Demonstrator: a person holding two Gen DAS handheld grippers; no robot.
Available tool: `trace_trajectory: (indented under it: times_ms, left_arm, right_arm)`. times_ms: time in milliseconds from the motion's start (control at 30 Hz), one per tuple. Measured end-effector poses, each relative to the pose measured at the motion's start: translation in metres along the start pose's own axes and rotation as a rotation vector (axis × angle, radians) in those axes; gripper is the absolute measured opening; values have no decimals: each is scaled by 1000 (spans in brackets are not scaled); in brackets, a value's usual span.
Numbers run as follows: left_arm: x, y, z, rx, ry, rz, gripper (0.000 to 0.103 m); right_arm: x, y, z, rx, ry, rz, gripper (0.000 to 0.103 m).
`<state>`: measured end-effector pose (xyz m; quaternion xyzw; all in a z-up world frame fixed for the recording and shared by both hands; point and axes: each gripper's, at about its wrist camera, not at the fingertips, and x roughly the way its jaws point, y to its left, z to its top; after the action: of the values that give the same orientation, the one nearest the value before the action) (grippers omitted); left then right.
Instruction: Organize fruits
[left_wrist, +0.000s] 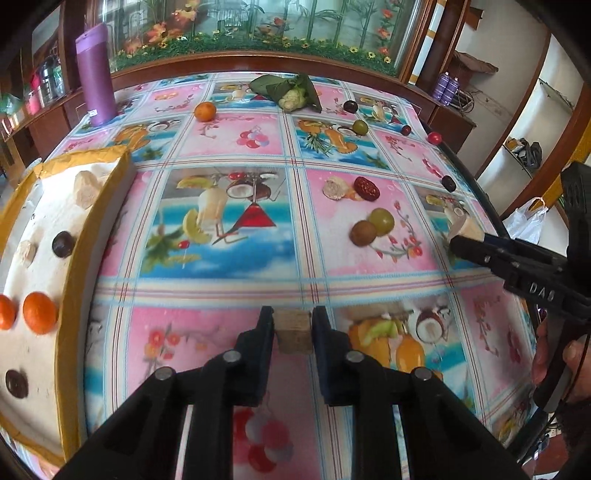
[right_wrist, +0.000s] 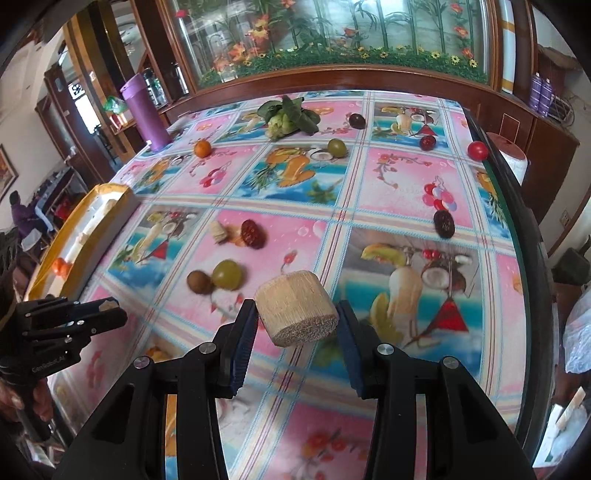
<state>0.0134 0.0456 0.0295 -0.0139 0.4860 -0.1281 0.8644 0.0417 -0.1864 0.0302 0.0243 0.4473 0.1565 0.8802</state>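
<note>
Clamped on a small tan chunk (left_wrist: 293, 331), the left tool (left_wrist: 293, 325) and the right tool (right_wrist: 297, 321), gripping a larger cane piece (right_wrist: 295, 308), look mid-carry, next needing release over the yellow-rimmed tray (left_wrist: 79, 236).

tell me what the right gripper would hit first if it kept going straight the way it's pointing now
Likely bare tablecloth. The right gripper, shut on a pale sugarcane chunk, points steeply down at the cloth ahead. The green grape and brown fruit lie left of that line, though depth is unclear.
</note>
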Motion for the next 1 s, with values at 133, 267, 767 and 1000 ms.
trace_trajectory:
  times_ms: [133, 267, 767, 1000]
  left_arm:
    - [-11, 2, -9, -3, -6, -3, 23]
    - [-21, 6, -15, 6, -18, 4, 23]
    - [-64, 74, -27, -90, -83, 56, 23]
    - [-80, 122, -33, -151, -94, 110, 23]
  right_arm:
    - [-2, 18, -19, -28, 18, 1, 42]
    - [-1, 35, -32, -30, 36, 20, 42]
    - [8, 110, -16, -110, 37, 88, 42]
    - [20, 149, -1, -166, 36, 117, 42]
